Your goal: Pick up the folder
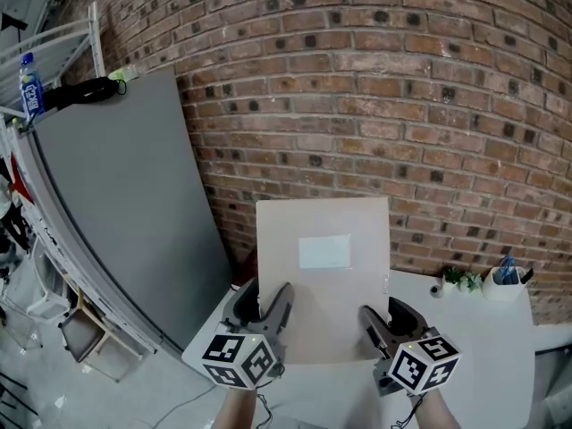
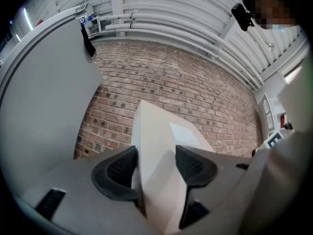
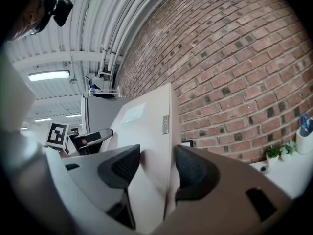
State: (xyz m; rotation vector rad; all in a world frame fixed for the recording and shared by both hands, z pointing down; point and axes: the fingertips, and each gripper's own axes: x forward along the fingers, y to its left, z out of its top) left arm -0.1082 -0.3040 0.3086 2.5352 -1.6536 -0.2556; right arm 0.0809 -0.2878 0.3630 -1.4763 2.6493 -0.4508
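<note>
One folder, two tools, one bottle, one grey board.

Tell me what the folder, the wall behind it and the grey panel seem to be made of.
The folder looks like stiff card or matte plastic: flat cream face, paler label, standing unbent. The wall is brick: rough reddish courses, mortar joints. The grey panel is smooth matte board, laminate or painted; unclear which.

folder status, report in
Left tongs and right tongs both shut on folder, lower corners. Folder upright before brick wall. Nothing blocking.
</note>
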